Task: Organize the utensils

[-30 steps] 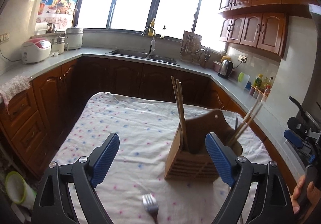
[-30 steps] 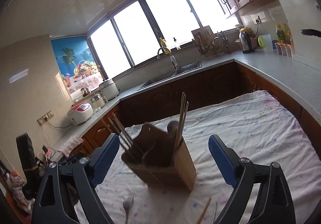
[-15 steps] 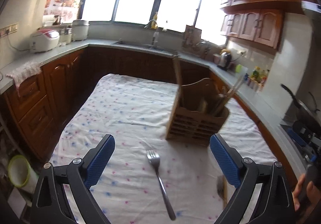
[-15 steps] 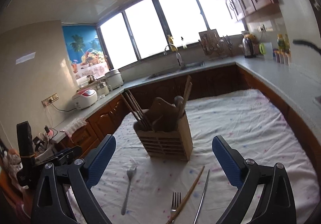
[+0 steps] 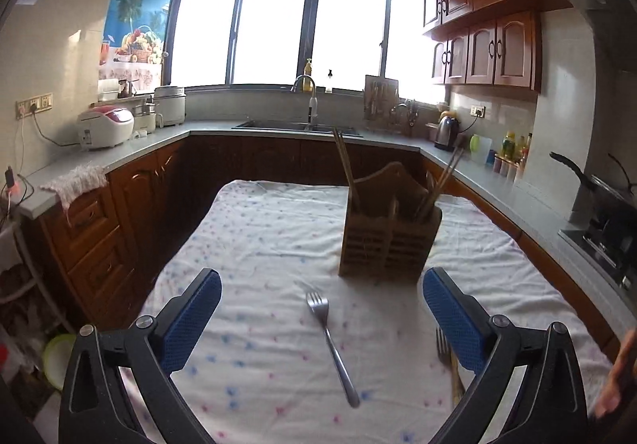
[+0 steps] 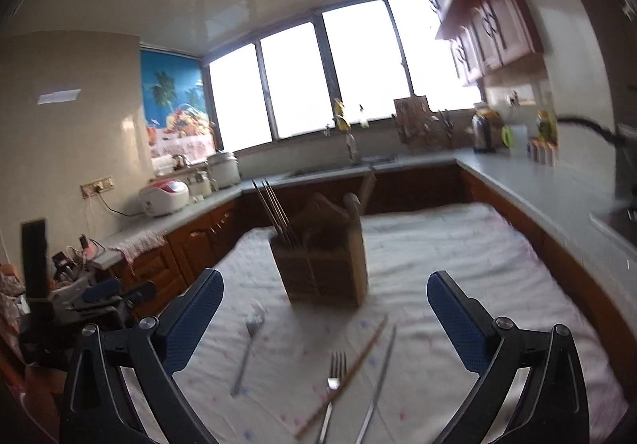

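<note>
the left gripper (image 5: 320, 308) hung above the near part of the table, its blue-padded jaws opening wide with nothing pressed between them. under the gap lay a silver metal fork (image 5: 332, 346) on the white cloth with pink and blue dots (image 5: 258, 237), tines toward the far side, handle running near and slightly right. beyond it, a little to the right, stood the slatted wooden utensil holder (image 5: 388, 245), upright, with wooden chopsticks (image 5: 346, 173) leaning out of its left compartment and thinner sticks out of its right one. a second fork (image 5: 442, 342) showed partly behind the right pad of the left gripper.

the right gripper (image 6: 324, 310) was also opening wide and held nothing (that view was blurred by motion). from there the holder (image 6: 324, 265) stood ahead, just left of centre. on the cloth (image 6: 458, 245) near it lay the silver fork (image 6: 247, 352) to the left, another fork (image 6: 332, 388) in the middle, a single wooden chopstick (image 6: 346, 368) crossing that fork's neck on a slant, and a long thin metal utensil (image 6: 380, 376) just to the right, whose type i could not tell. part of a hand (image 5: 617, 372) showed at the right edge of the left view.
</note>
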The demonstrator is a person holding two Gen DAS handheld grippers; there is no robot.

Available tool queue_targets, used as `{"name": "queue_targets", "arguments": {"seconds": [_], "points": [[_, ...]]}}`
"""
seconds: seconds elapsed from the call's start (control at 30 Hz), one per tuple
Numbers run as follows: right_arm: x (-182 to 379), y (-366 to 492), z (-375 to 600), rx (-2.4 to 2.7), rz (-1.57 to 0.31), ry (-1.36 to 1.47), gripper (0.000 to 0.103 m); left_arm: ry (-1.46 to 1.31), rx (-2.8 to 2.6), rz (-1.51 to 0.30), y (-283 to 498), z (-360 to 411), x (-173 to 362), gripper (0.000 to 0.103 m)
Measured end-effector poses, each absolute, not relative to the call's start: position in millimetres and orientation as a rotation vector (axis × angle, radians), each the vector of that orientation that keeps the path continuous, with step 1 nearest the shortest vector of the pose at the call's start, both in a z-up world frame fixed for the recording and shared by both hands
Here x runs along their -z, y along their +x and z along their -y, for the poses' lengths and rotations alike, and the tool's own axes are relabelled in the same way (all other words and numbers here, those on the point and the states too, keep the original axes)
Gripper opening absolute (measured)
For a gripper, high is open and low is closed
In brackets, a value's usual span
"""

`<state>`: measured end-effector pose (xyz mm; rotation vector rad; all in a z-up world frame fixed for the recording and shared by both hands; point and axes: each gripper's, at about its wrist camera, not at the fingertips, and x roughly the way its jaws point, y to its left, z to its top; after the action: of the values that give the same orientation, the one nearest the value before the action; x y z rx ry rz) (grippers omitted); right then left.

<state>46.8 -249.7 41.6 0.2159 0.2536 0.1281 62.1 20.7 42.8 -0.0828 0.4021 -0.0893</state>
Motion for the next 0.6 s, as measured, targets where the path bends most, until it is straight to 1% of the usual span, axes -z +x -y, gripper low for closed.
{"name": "queue_targets", "arguments": {"seconds": [0.17,0.27,0.4,0.6], "points": [[2,34,248,-0.087,-0.264,0.202,0.103,-0.072,0.068,-0.365,32,-7,-19,0.102],[17,28,244,-0.084,-0.266,0.183,0.103,-0.037,0.058,-0.344,23,1,-3,0.102],[25,23,239,-0.085,-0.264,0.164,0.103,-0.034,0.059,-0.366,19,4,16,0.102],[27,8,228,-0.053,-0.208,0.116,0.103,-0.003,0.02,-0.371,18,5,16,0.102]]}}
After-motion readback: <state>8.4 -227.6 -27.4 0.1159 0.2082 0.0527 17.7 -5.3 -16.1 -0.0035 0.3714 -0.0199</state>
